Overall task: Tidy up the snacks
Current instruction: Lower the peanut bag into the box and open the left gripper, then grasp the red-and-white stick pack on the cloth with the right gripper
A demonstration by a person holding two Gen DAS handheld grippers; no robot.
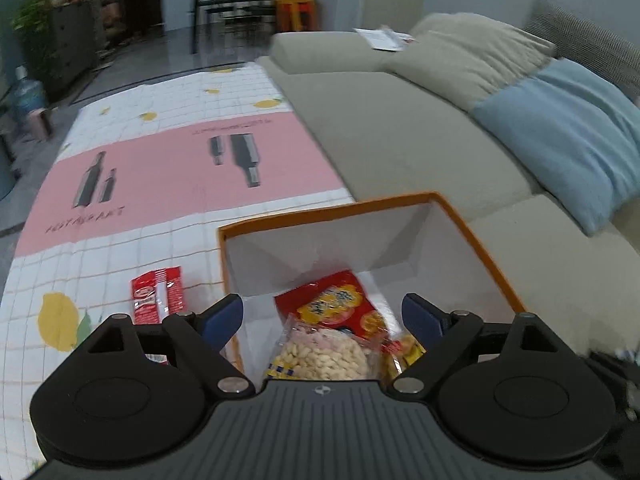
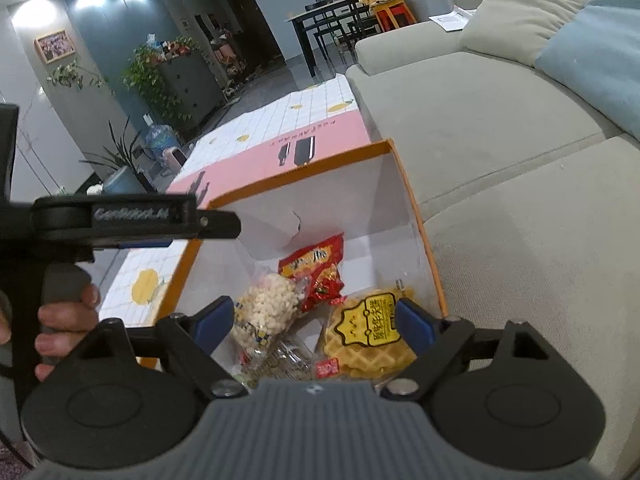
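An orange-rimmed box (image 1: 472, 236) with white inner walls stands on the patterned mat beside the sofa. Inside lie a red snack bag (image 1: 334, 304), a clear bag of pale puffed snacks (image 1: 320, 354) and a yellow waffle pack (image 2: 368, 330). My left gripper (image 1: 322, 314) hangs open above the box, nothing between its blue pads. On the mat left of the box lies a red packet (image 1: 157, 294). My right gripper (image 2: 314, 318) is also open over the box (image 2: 412, 200), above the puffed bag (image 2: 266, 306) and the red bag (image 2: 316, 272). The left gripper's body (image 2: 132, 220) shows at the left of the right wrist view, held by a hand (image 2: 66, 320).
A beige sofa (image 1: 400, 136) with a beige cushion and a blue pillow (image 1: 572, 136) runs along the right. The pink and white mat (image 1: 168, 176) covers the surface to the left. Farther back stand a dining table with chairs (image 2: 332, 24), a cabinet with plants (image 2: 180, 80) and a water jug.
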